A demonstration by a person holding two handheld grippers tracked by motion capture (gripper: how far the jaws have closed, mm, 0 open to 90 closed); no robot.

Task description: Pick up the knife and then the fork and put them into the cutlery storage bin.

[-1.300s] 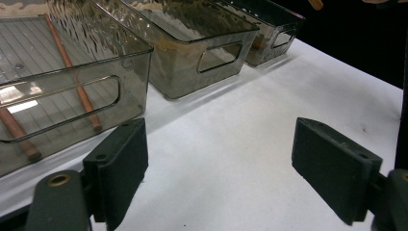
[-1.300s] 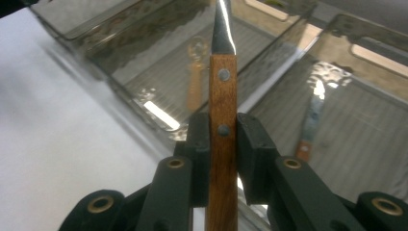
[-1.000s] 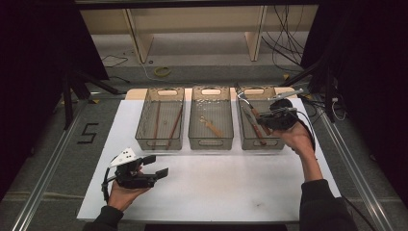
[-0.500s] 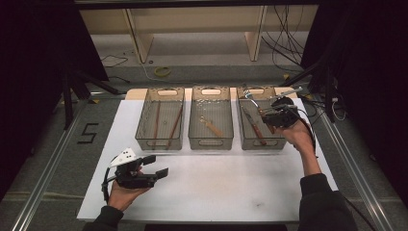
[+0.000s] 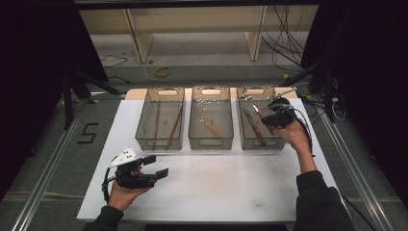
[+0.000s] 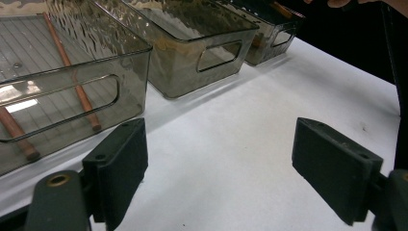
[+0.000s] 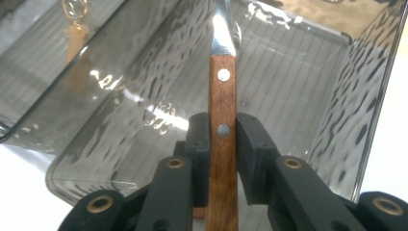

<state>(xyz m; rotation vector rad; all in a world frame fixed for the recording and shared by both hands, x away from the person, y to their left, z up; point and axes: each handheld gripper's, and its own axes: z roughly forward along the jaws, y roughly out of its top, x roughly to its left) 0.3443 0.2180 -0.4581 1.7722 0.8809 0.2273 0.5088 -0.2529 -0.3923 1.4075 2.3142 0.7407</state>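
Dark curtains close off both sides of the room, and past the far edge of the table (image 5: 216,192) I see pale wooden legs, loose black cables and a small yellowish ring on the grey floor. My white table top fills the middle of the high view. On the floor mat to its left a black "5" (image 5: 88,133) is marked; it is the one piece of writing I can read, and I find no brand names anywhere.

Three smoky clear bins stand in a row along the far half of the table, just beside one another. My left bin (image 5: 160,119) holds two long brown sticks (image 5: 175,126) lying lengthwise. My middle bin (image 5: 211,118) holds a short wooden-handled piece, too small to name. My right bin (image 5: 257,119) holds a knife with a brown handle lying on its floor.

My right gripper (image 7: 222,132) hangs over the right bin, near its right wall, with my hand behind it. Its jaws stand narrow and are clamped on a second knife (image 7: 223,120): the pads press both flat sides of the riveted wooden handle, and the steel blade points away from me, down into the bin.

My left gripper (image 6: 219,161) rests low over bare table at the near left, well apart from the bins, jaws wide with nothing between them.
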